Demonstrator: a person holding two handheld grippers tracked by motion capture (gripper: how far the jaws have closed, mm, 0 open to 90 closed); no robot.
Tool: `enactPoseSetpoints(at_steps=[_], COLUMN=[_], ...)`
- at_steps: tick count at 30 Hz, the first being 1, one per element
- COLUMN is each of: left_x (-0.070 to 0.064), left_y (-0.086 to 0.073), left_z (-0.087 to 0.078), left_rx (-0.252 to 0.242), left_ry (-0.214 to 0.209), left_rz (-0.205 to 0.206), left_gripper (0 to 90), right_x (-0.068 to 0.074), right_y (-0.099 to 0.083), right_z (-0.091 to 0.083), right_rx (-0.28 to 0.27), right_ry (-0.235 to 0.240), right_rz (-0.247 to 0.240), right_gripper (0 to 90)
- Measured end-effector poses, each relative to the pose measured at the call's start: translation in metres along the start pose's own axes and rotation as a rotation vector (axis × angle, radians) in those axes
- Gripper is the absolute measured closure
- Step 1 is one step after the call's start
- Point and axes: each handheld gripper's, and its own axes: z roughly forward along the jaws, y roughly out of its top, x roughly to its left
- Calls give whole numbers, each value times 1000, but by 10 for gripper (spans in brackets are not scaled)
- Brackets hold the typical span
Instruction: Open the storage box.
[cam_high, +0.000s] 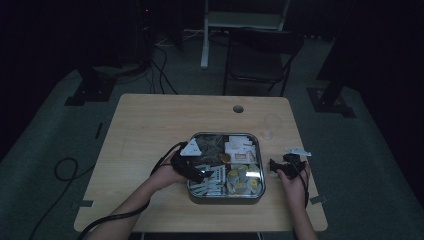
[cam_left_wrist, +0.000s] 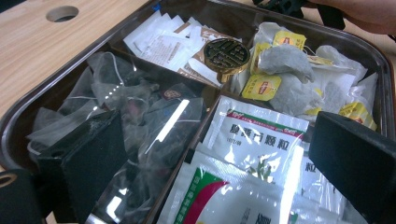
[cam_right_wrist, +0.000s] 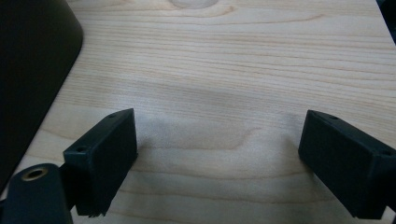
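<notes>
A metal tray (cam_high: 194, 190) with four compartments sits at the table's middle front. My left gripper (cam_high: 196, 172) hangs open over the tray's left side. In the left gripper view its jaws (cam_left_wrist: 219, 158) straddle white sachets with green and red print (cam_left_wrist: 257, 137), and nothing is held between them. Dark mesh tea bags (cam_left_wrist: 130, 107) lie to their left, yellow-tagged tea bags (cam_left_wrist: 285, 70) and plain white sachets (cam_left_wrist: 163, 39) farther off. A round dark disc with a gold rim (cam_left_wrist: 227, 55) rests at the tray's centre. My right gripper (cam_high: 275, 166) stands open over bare wood (cam_right_wrist: 219, 93) to the right of the tray.
The tray's dark wall (cam_right_wrist: 32, 70) is close on the left in the right gripper view. A clear glass (cam_high: 271, 125) stands behind the right gripper. A cable hole (cam_high: 238, 108) is at the table's far side, and a folding chair (cam_high: 260, 55) stands beyond it.
</notes>
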Motion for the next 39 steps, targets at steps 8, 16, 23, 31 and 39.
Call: enactPoseSetpoints(at_steps=[8,16,23,31,39], left_x=[-3,-7,-6,2,2], left_y=[9,20,29,33,37], left_z=[12,25,35,48,57], left_rx=[10,20,25,72,92], left_ry=[-20,-38,-45,-40,-33], left_rz=[11,39,47,25,2], left_gripper=[45,47,117,246,386], right_x=[0,0,0,0,-1], right_y=[0,0,0,0,0], right_z=[0,0,0,0,0], right_rx=[0,0,0,0,0], right_ry=[0,0,1,4,4], right_rz=[0,0,-1,-3,-4], right_gripper=[112,111,112,112,112])
